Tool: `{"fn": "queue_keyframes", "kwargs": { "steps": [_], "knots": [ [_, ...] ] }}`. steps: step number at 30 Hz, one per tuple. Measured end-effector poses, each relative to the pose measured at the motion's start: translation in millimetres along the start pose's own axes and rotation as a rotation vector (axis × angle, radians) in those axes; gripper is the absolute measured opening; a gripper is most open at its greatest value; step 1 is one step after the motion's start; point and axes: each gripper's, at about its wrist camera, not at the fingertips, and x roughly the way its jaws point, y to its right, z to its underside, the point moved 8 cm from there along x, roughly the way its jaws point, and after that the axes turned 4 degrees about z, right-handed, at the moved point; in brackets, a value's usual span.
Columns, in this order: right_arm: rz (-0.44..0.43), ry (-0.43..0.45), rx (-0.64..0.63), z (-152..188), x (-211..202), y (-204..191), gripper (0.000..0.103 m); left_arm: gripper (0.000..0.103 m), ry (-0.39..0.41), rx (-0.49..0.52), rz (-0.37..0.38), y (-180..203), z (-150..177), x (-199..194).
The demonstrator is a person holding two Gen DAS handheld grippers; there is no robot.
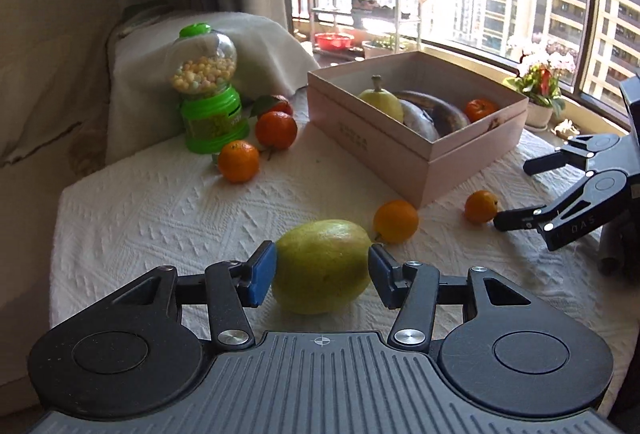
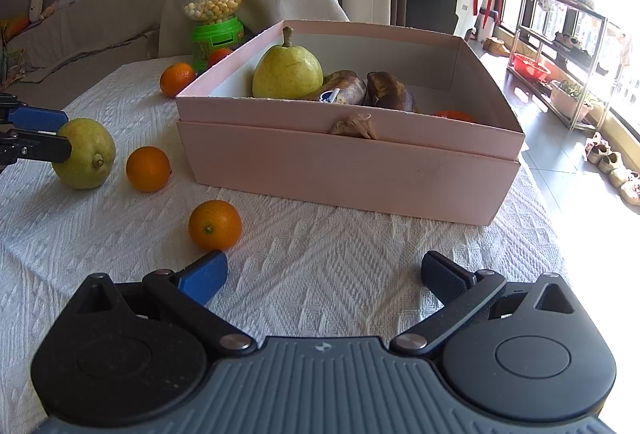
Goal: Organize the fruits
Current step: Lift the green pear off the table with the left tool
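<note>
A green pear [image 1: 322,266] [image 2: 86,153] lies on its side on the white cloth, and my left gripper [image 1: 322,274] [image 2: 68,134] is shut on it, blue pads against both flanks. The pink box [image 1: 440,161] [image 2: 340,169] behind it holds another pear [image 2: 287,71], dark bananas [image 2: 372,87] and a mandarin [image 1: 480,109]. Two oranges [image 1: 396,221] [image 1: 482,207] lie loose in front of the box. My right gripper [image 2: 324,274] [image 1: 513,195] stands open just above the cloth, nothing between its fingers, with one orange [image 2: 215,225] just beyond its left fingertip.
A green candy dispenser [image 1: 210,93] [image 2: 216,13] stands at the back left with three oranges [image 1: 239,160] [image 1: 276,129] beside it. A covered chair sits behind. A flower pot [image 1: 540,81] is on the window sill. The table's left edge [image 1: 60,201] drops off.
</note>
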Motion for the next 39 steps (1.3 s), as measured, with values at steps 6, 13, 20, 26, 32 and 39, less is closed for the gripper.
{"fn": "queue_keyframes", "kwargs": {
  "steps": [6, 13, 20, 26, 32, 39],
  "knots": [
    [-0.007, -0.004, -0.008, -0.2, 0.3, -0.6, 0.103, 0.063, -0.066, 0.172, -0.081, 11.6, 7.8, 8.1],
    [-0.006, -0.003, -0.007, -0.2, 0.2, -0.5, 0.103, 0.065, -0.037, 0.184, -0.075, 6.4, -13.3, 31.2],
    [-0.007, -0.003, -0.008, 0.0, 0.2, -0.3, 0.103, 0.074, -0.160, 0.283, -0.120, 3.2, -24.1, 67.6],
    [-0.008, -0.002, -0.006, 0.1, -0.3, -0.6, 0.103, 0.071, -0.163, 0.101, -0.074, -22.3, -18.3, 65.5],
    [-0.007, -0.002, -0.005, -0.2, -0.3, -0.4, 0.103, 0.071, -0.064, -0.171, 0.004, -28.7, 4.6, 31.7],
    [-0.007, -0.002, -0.006, -0.1, -0.1, -0.3, 0.103, 0.071, 0.068, -0.309, 0.123, 10.1, 19.7, -1.4]
  ]
}}
